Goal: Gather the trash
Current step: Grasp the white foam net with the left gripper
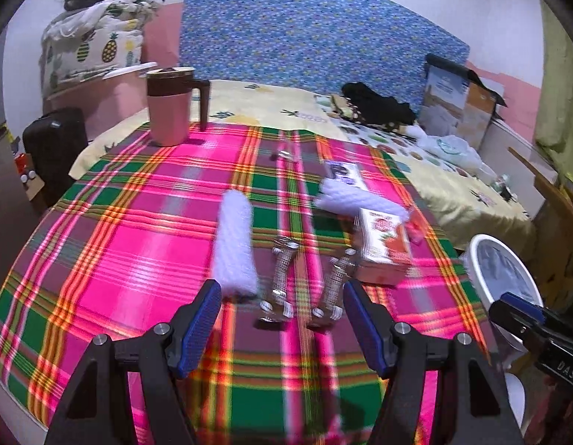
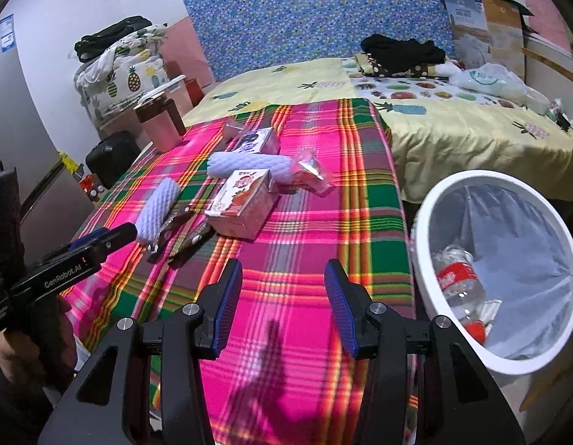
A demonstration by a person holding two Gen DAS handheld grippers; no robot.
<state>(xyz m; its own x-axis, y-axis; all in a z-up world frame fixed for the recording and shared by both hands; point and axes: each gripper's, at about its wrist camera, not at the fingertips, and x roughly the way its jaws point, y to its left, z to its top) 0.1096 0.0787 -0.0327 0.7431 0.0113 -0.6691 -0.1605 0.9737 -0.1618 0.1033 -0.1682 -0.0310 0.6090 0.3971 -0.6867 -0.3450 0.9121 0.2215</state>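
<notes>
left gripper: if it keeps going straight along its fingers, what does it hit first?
Probably the two brown snack wrappers lying on the plaid cloth, right between and ahead of the open left gripper. The white foam sleeve sits just left of that line. Depth is blurred, so this is approximate.

Left tool [image 1: 282, 319] gapes wide (angled downward); right tool [image 2: 283, 306] likewise, empty.

Pink-green plaid cloth [image 2: 305, 222], white bin [image 2: 427, 259], blue dotted board [image 2: 323, 11]
</notes>
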